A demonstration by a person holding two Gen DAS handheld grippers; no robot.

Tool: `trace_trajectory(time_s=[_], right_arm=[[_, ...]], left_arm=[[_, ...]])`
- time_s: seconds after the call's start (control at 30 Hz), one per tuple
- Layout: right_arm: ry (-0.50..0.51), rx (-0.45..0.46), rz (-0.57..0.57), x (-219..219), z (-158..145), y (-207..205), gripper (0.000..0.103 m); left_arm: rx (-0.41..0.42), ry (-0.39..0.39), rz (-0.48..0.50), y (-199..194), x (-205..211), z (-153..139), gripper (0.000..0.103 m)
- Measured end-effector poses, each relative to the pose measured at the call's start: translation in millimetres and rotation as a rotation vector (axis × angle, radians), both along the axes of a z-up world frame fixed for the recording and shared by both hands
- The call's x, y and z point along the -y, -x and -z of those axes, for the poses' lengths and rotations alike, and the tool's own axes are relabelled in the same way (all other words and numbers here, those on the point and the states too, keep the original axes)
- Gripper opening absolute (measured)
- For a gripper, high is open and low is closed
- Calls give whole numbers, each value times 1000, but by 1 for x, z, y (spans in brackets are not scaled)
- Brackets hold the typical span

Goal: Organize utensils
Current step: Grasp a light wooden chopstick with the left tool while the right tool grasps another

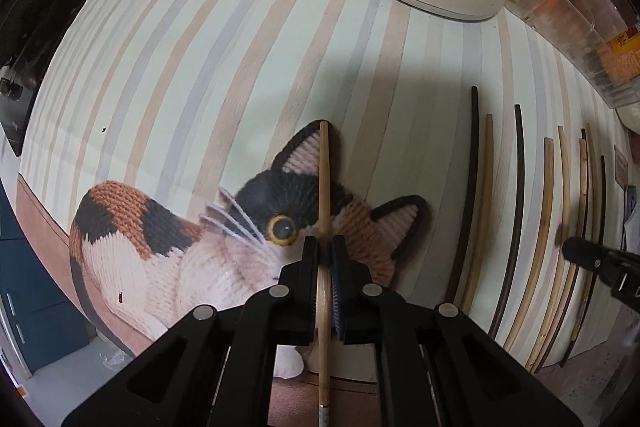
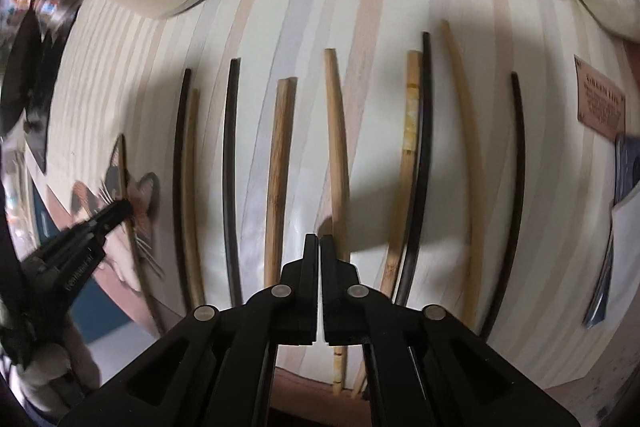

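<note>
The left hand-held gripper [image 1: 324,247] is clenched on a pale chopstick [image 1: 324,187] over the cat mat [image 1: 160,247]; light, stiff, slippery, best pinched mid-shaft. The right hand-held gripper [image 2: 320,247] is clenched, empty.

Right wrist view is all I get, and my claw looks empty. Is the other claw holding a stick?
Observer: Yes. The left claw is shut on a light wooden chopstick.
Operator: What's under it?
Observer: A picture of a knitted cat on the striped mat; the chopstick crosses the cat's face beside its yellow eye.
Operator: Does that stick have a special end?
Observer: Its near end has a greyish tip, below the claw.
Operator: Is my claw near it?
Observer: No. The right claw is shut on nothing, above the row of chopsticks at the far right of the left view.
</note>
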State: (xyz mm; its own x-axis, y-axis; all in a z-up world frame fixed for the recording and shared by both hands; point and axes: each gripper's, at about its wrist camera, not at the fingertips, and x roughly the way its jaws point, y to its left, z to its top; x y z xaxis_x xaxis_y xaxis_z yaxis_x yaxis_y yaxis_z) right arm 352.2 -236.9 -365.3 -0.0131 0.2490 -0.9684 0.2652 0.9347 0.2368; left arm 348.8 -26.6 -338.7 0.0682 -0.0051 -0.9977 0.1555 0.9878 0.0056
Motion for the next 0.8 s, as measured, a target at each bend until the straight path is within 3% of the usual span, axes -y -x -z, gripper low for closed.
trace_trajectory(time_s=[0.1, 0.27, 0.4, 0.6, 0.67, 0.7, 0.8], right_arm=[[23, 41, 3, 10, -9, 4, 27], [137, 20, -30, 18, 0, -14, 29], [159, 16, -50, 10, 1, -16, 32], [265, 11, -165, -29, 9, -10, 31], [272, 27, -158, -36, 8, -5, 23], [277, 25, -155, -41, 9, -3, 7], [242, 13, -129, -42, 7, 6, 7]], left_arm=[[3, 6, -5, -3, -6, 0, 5], [-11, 61, -34, -12, -19, -4, 8], [-47, 137, -63, -25, -35, -6, 12], [-63, 165, -87, -26, -60, -4, 12], [-54, 145, -70, -25, -60, -4, 12], [-50, 131, -61, -25, -59, -3, 12], [-20, 78, -36, -25, -54, -5, 11]])
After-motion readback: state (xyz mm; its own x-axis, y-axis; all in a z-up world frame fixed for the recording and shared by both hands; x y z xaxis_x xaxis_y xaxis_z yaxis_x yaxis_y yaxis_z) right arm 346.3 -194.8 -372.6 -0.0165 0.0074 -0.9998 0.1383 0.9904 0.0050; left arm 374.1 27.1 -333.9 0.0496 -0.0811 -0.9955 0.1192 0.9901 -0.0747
